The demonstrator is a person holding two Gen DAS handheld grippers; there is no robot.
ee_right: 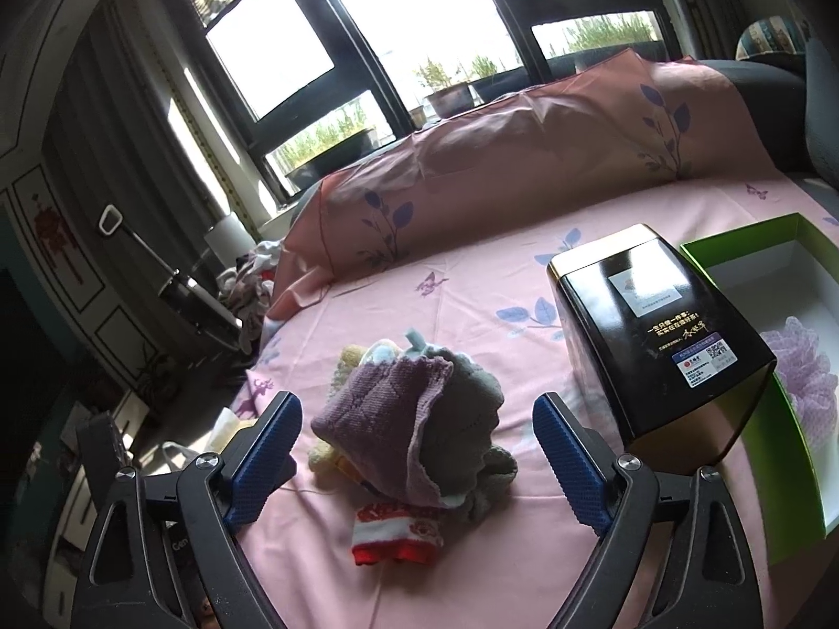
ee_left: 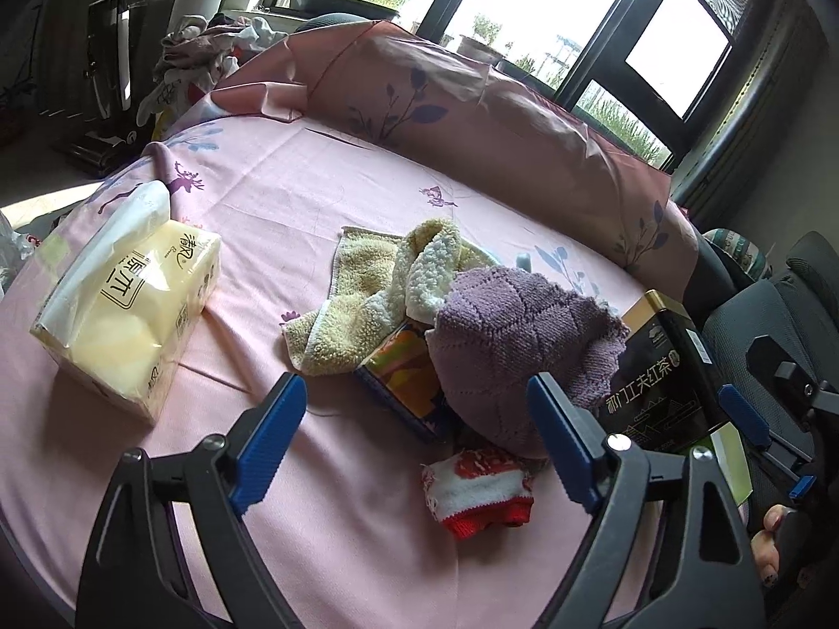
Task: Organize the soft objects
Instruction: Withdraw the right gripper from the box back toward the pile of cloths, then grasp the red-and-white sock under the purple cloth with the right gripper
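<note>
Pink bed (ee_left: 325, 194): purple cloth (ee_left: 503, 335) half hides colourful box (ee_left: 404, 377).

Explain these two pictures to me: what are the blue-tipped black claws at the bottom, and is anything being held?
Each picture comes from a camera on a hand-held gripper, looking along its fingers: the left gripper and the right gripper. Both are open and hold nothing. On the pink bedsheet lie a purple knitted cloth, a yellow towel, a red-and-white sock, a tissue pack and a black tea tin. The right view shows a green box with a purple bath pouf inside.
</note>
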